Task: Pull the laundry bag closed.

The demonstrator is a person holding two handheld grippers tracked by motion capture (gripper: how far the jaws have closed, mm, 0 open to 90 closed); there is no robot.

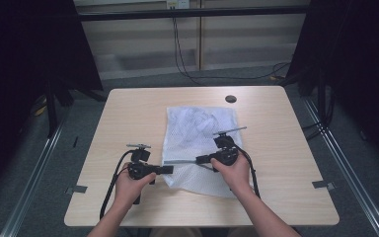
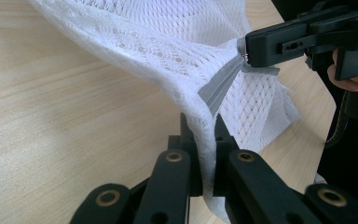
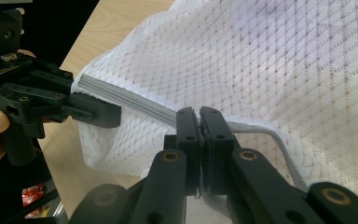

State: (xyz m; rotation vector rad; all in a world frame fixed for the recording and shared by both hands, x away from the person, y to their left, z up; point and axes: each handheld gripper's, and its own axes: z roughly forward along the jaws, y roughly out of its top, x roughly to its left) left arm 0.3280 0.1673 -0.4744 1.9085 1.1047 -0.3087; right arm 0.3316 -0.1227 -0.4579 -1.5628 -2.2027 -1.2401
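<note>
A white mesh laundry bag (image 1: 200, 143) lies on the middle of the bench (image 1: 128, 113), a pale wood-grain top with rounded corners and a small dark round hole (image 1: 231, 98) near its far edge. The bag is a soft, open honeycomb net, rumpled and roughly rectangular, with a grey zipper (image 2: 219, 86) running along its near part. The zipper tape is flat, ribbed and matte.

The left tool (image 1: 170, 169) is closed on the bag's left edge at the end of the zipper; in its own view the black jaws pinch a fold of white netting (image 2: 205, 140). The right tool (image 1: 199, 160) is closed on the zipper farther right, its matte black jaws (image 3: 200, 126) pressed together over the grey tape (image 3: 135, 100). Brass-coloured rivets stud the jaw links. No writing is readable.
</note>
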